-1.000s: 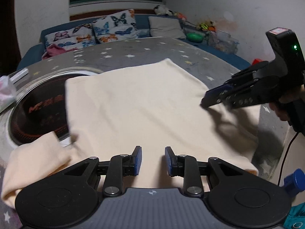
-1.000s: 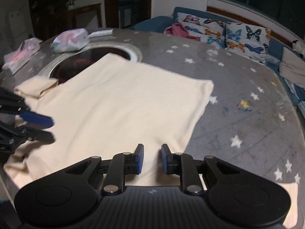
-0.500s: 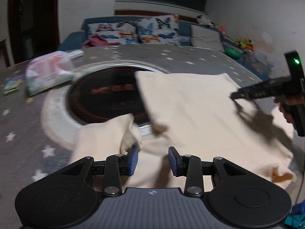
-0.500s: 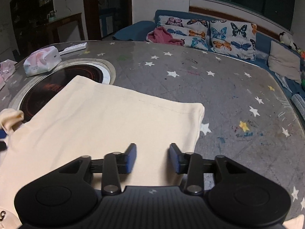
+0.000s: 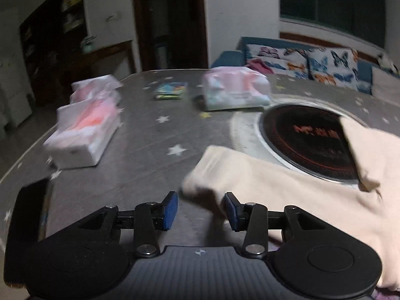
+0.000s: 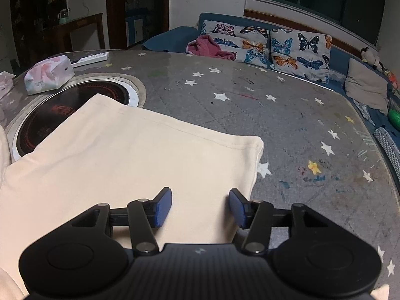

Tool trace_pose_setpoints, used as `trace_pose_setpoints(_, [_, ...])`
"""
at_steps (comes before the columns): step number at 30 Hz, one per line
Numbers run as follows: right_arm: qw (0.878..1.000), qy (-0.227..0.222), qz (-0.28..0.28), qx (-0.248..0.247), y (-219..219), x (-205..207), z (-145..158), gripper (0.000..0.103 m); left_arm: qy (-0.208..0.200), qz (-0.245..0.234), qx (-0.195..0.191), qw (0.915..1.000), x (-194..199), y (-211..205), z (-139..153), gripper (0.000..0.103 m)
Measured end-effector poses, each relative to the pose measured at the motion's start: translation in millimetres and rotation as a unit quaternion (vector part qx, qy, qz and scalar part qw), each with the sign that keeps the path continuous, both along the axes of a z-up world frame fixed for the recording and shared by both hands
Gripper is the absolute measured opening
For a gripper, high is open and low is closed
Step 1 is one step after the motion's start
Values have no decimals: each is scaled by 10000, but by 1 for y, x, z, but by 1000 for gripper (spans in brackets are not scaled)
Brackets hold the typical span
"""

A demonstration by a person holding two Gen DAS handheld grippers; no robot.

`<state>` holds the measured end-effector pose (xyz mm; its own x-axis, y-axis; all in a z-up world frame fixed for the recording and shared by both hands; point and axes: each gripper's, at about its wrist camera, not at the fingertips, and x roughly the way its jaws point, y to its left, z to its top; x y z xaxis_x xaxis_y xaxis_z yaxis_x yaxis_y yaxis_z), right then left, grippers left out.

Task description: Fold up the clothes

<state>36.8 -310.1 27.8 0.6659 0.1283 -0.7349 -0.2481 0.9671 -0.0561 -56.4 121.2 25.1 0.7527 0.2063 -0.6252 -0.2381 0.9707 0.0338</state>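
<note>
A cream garment (image 6: 130,160) lies flat on the grey star-patterned table (image 6: 287,115), partly over a round black cooktop (image 6: 75,100). My right gripper (image 6: 200,207) is open and empty, just above the garment near its right hem corner. In the left wrist view the garment's sleeve (image 5: 250,175) lies spread beside the cooktop (image 5: 310,137). My left gripper (image 5: 201,211) is open and empty, at the sleeve's left end, with the right finger over the cloth.
Tissue packs (image 5: 85,135) (image 5: 235,90) and a small colourful packet (image 5: 171,90) lie on the table's left side. A dark phone-like slab (image 5: 27,215) sits at the near left edge. A remote (image 6: 91,58) lies far back. A sofa with butterfly cushions (image 6: 272,45) stands behind.
Both grippers have opened wider. My left gripper has swung left, from the garment's body to the sleeve end. My right gripper has shifted toward the right hem corner.
</note>
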Motion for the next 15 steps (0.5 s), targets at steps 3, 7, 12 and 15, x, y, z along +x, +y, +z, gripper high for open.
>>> trace_pose_setpoints(3, [10000,-23,-27,-3,0,1,0,54,-169,-214,-102,9996,-3,-7,10,44])
trace_pose_setpoints(7, [9999,-66,-113,23,0,5,-2,57,-163,-941,-87,9954,12,-33,9,45])
trace_pose_setpoints(12, [9998,-92,-174,58,-2,8,-3,59,101,-961,-51,9953,32,-35,-9,47])
trace_pose_setpoints(15, [9997,-125,-205,66,-3,13,-4,61,103,-737,15,9972,30,-24,-11,51])
